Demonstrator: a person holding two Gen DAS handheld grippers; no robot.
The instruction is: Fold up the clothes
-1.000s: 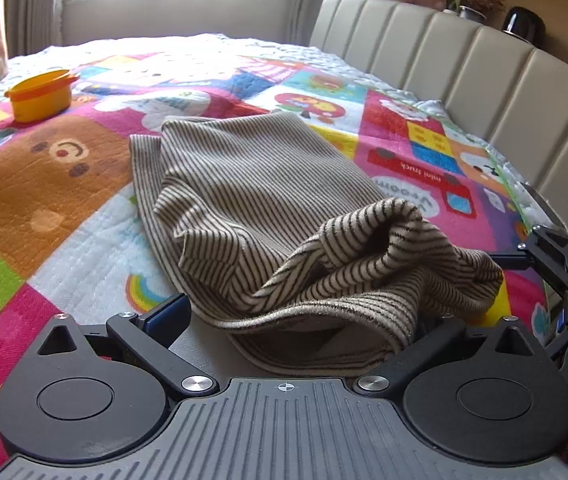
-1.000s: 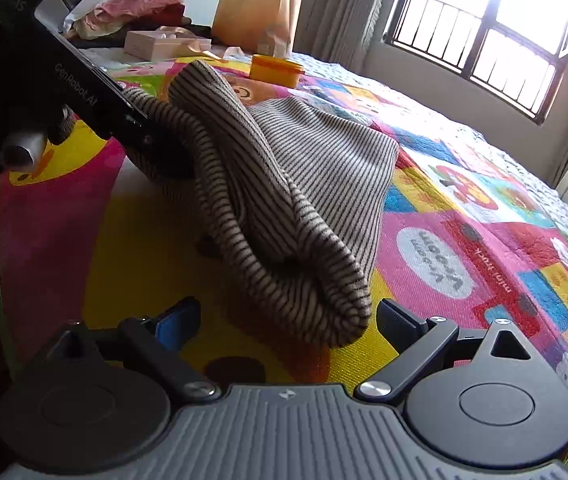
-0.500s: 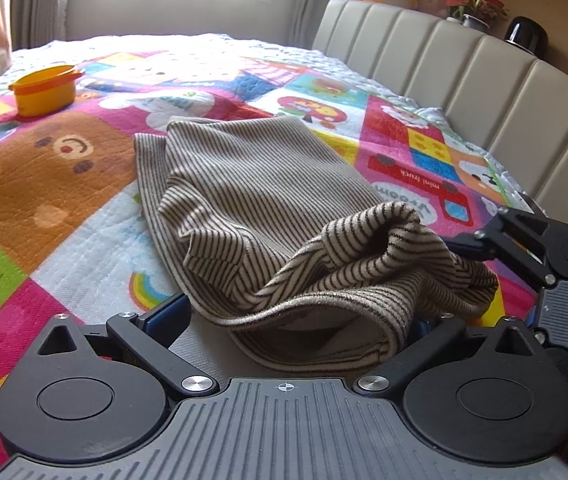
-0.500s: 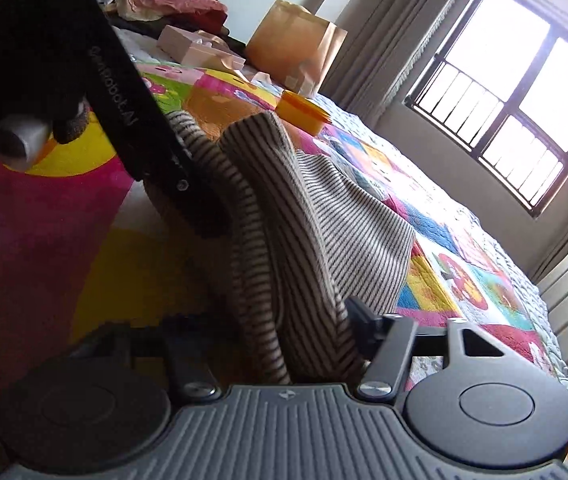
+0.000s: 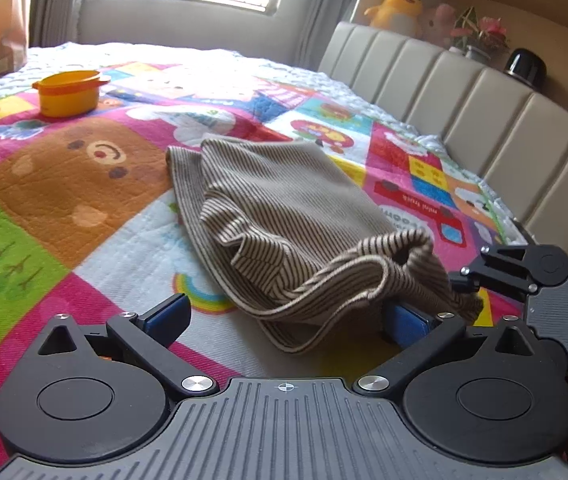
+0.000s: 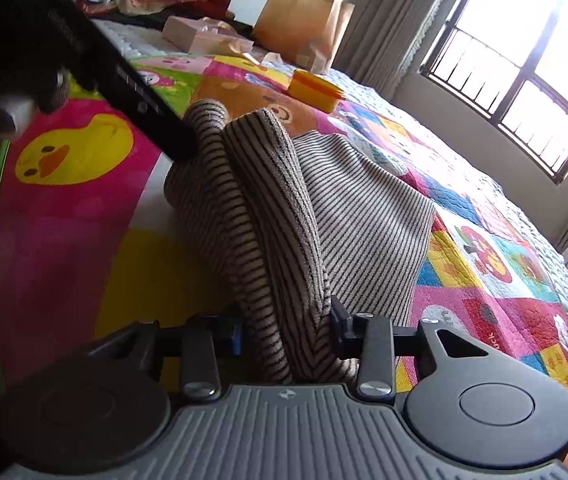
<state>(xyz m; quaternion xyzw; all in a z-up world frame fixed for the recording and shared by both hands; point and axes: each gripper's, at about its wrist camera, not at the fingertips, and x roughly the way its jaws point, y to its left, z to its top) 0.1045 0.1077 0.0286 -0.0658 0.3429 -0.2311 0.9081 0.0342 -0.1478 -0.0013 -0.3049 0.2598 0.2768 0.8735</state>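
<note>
Item: striped knit garment (image 5: 284, 216), lying centre frame on a cartoon-print quilt (image 5: 64, 200); partly folded, near end bunched, final fold and smoothing judged outstanding.

Right gripper (image 6: 286, 332): clamped on the bunched near end.

Left gripper (image 5: 284, 316): jaws wide, nothing held; cloth lies between them.

Legible writing: "mini truck" on the quilt, right of frame; nothing else readable.
</note>
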